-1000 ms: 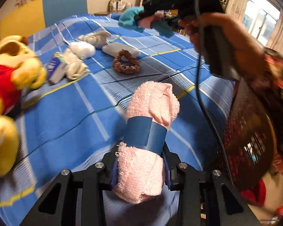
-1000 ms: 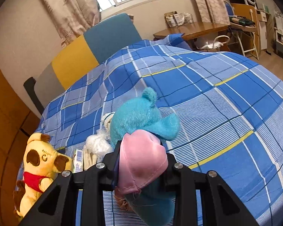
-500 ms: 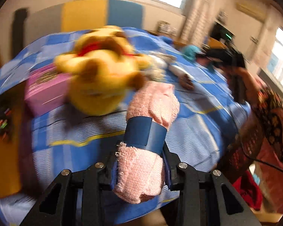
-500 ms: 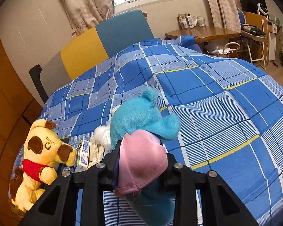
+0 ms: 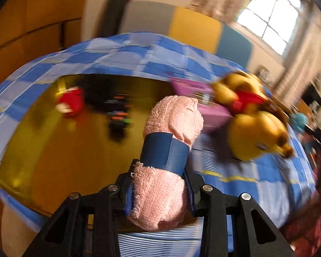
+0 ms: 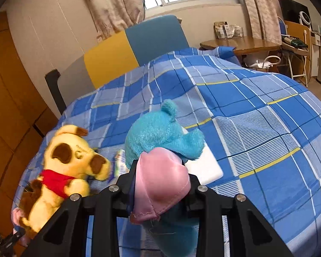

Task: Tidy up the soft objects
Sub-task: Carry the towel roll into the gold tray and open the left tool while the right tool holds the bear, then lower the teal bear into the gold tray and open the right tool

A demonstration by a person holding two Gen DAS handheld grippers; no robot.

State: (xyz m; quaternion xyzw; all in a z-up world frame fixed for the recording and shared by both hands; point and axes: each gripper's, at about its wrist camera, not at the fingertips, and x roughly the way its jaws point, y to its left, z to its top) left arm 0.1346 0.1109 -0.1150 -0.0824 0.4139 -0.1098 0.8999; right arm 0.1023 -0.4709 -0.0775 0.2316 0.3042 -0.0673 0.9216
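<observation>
Tool, left [image 5: 160,190]: clamped on one rolled pink towel [image 5: 167,156] bound by one blue band [image 5: 163,152]; roll stands up out of the jaws, free end forward, carried over the edge of the bed [image 5: 122,55] with wooden floor [image 5: 53,150] showing below. View blurred.

Tool, right [image 6: 160,190]: clamped on the pink fabric part [image 6: 162,182] of one turquoise plush toy [image 6: 158,132]; toy held above the bed, head forward.

Step in hand, judged: carrying phase, both items lifted, neither yet set down. No obvious container identified; a purple box [image 5: 203,98] sits on the bed beside the yellow plush dog [image 5: 252,128], possibly the destination, not certain.

Next move, judged: bring each item over its chosen spot, lower until supported, then release; soft items sag and roll, so release only once resting. Towel roll likely to tip if set on end.

Count, left view: towel roll, one; plush dog, one; purple box, one; red item on floor [image 5: 69,102], one, too blurred to name; dark item on floor, one, unidentifiable.

Count, right view: turquoise toy, one; plush dog [image 6: 68,171], one, with red scarf; white flat pad [image 6: 205,165] on the bed, one; small printed packet [image 6: 117,162] partly hidden, one; blue plaid bedspread, one.
</observation>
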